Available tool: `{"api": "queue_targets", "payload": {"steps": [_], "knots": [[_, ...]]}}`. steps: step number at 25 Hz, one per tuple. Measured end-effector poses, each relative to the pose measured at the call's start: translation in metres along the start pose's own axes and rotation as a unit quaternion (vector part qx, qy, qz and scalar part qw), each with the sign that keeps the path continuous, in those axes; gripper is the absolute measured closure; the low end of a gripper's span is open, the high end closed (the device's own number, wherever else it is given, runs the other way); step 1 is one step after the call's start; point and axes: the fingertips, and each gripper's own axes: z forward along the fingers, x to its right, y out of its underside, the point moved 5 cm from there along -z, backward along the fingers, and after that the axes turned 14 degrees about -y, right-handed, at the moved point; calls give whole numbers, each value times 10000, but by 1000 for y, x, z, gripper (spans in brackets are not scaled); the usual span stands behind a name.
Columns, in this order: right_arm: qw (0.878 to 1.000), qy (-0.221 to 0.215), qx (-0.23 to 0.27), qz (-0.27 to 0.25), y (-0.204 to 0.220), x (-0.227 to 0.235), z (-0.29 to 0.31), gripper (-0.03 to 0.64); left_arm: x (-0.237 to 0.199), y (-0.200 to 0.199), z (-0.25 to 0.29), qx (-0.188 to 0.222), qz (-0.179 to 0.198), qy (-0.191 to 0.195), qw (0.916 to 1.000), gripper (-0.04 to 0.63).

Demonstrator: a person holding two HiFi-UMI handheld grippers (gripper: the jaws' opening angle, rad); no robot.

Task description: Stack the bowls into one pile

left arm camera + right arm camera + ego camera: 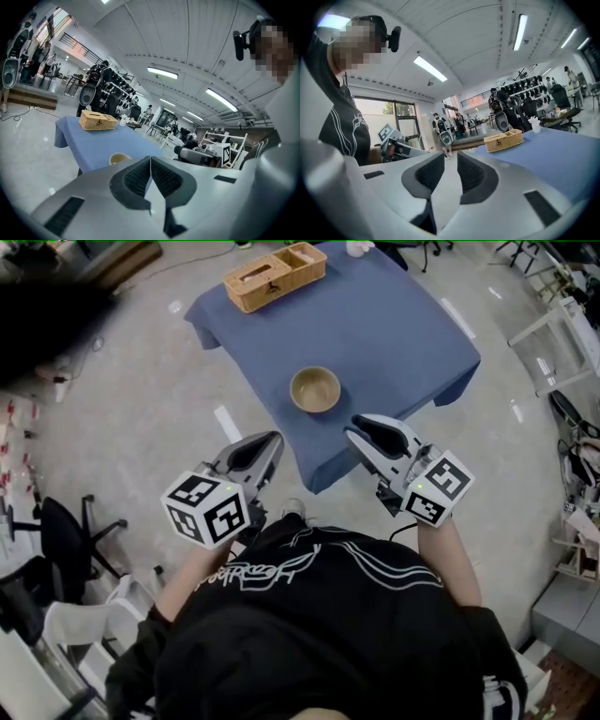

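A wooden bowl [315, 389] stands on the blue-clothed table [394, 324] near its front corner; from above I cannot tell whether others are nested in it. Its rim [119, 158] peeks over my left gripper's jaws in the left gripper view. Both grippers hang off the table's front edge, apart from the bowl. My left gripper [275, 439] [150, 159] is shut, pads together, holding nothing. My right gripper [359, 424] [451, 157] is open by a narrow gap, with nothing between the pads. Each gripper shows in the other's view, the right gripper [201, 154] and the left gripper [396, 145].
A wicker basket [275, 276] [97, 120] [504, 139] sits at the table's far side, with a small white object [356, 247] beyond it. A black office chair [66, 540] stands on the floor at the left, and white racks [562, 334] at the right.
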Motion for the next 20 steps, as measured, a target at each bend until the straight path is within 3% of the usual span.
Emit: {"api": "queue_targets", "payload": {"steps": [3, 6, 13, 20], "knots": [[9997, -180, 190, -10, -9, -20, -10, 554, 19, 2, -8, 68, -24, 189, 9998, 568], [9996, -84, 267, 28, -13, -29, -22, 589, 35, 0, -18, 211, 145, 232, 9994, 568], [9994, -132, 36, -309, -12, -52, -39, 591, 54, 1, -37, 462, 432, 273, 9976, 568], [9995, -89, -39, -290, -3, -58, -47, 591, 60, 5, -38, 445, 613, 249, 9968, 568]]}}
